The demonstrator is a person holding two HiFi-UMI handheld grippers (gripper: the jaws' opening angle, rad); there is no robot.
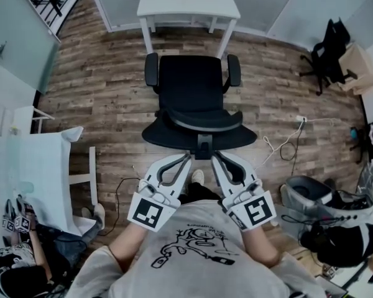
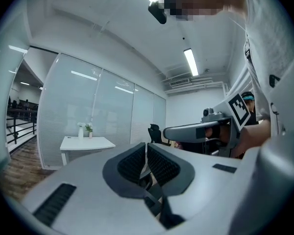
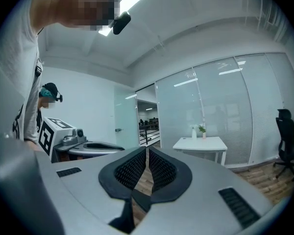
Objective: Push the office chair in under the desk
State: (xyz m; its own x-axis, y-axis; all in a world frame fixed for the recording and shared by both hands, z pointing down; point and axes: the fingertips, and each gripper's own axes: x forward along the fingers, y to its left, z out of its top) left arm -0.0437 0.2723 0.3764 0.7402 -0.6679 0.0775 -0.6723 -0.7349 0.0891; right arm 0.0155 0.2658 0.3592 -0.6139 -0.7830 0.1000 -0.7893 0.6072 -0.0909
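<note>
A black office chair (image 1: 196,98) stands on the wood floor, its seat facing the white desk (image 1: 188,2) and its armrests just short of the desk's front legs. The curved backrest (image 1: 199,128) is nearest me. My left gripper (image 1: 188,158) and right gripper (image 1: 215,158) sit side by side just behind the backrest, tips close to its rear post; I cannot tell whether they touch it. Both are shut with nothing between the pads. The left gripper view shows shut jaws (image 2: 146,148) and the desk (image 2: 85,143) far off. The right gripper view shows the same (image 3: 147,153), with the desk (image 3: 201,143) ahead.
A second black chair (image 1: 328,51) and a cardboard box (image 1: 359,67) stand at the far right. Cables (image 1: 286,141) trail on the floor right of the chair. Bags (image 1: 336,222) lie at lower right. A white table (image 1: 40,172) and a seated person (image 1: 25,253) are at my left.
</note>
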